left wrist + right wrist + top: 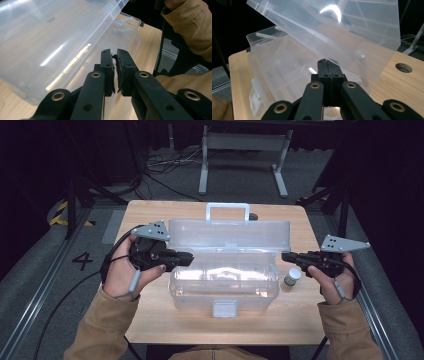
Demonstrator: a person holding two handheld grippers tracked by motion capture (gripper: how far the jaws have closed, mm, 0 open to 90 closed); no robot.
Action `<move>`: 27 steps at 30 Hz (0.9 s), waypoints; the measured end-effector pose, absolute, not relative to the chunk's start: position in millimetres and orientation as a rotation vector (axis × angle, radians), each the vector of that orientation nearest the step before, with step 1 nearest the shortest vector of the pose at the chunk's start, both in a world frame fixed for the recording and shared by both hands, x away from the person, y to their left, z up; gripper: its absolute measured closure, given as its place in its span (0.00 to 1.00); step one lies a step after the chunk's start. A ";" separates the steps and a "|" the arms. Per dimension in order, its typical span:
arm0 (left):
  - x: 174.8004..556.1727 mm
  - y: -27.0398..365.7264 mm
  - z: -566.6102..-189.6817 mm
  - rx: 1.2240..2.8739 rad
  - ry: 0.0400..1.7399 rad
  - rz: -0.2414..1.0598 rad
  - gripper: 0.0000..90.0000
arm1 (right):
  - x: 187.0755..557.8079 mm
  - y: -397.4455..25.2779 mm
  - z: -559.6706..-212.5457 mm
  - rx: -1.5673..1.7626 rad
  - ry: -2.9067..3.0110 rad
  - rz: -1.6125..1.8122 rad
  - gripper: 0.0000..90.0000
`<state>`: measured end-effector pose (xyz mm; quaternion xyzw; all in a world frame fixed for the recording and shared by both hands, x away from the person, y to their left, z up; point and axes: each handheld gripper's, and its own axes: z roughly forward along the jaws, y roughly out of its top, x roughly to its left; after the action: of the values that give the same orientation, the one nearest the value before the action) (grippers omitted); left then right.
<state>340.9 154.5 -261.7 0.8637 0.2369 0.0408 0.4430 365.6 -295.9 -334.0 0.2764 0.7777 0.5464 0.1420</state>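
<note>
A clear plastic toolbox (pixel 225 287) stands in the middle of the wooden table (pixel 150 220) with its lid (pixel 230 235) raised toward the far side. My left gripper (pixel 189 256) is at the box's left end, shut and holding nothing. In the left gripper view its jaws (pixel 114 52) point under the tilted lid (pixel 50 37). My right gripper (pixel 285 256) is level with the box's right end, jaws pressed together and empty. In the right gripper view it (pixel 327 61) faces the lid (pixel 352 30) and the open tub (pixel 277 65). I cannot tell whether either gripper touches the box.
A small white-capped jar (pixel 292 277) stands on the table just under my right gripper. The box's latch (pixel 224 308) faces the near edge and its handle (pixel 227 210) the far edge. A round cable hole (pixel 403 67) is in the tabletop behind the box.
</note>
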 end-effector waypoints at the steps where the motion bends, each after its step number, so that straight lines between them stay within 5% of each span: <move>1: 340.7 155.2 -264.2 2.137 0.593 0.104 0.94 | 365.6 -295.8 -334.0 0.799 2.241 1.577 1.00; 27: 356.2 171.3 -312.5 2.048 0.800 0.224 0.93 | 364.2 -295.1 -335.0 0.806 2.212 1.580 1.00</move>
<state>356.2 171.3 -312.5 0.8279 0.3233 0.0905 0.4493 364.2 -295.1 -335.0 0.2810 0.7711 0.5507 0.1524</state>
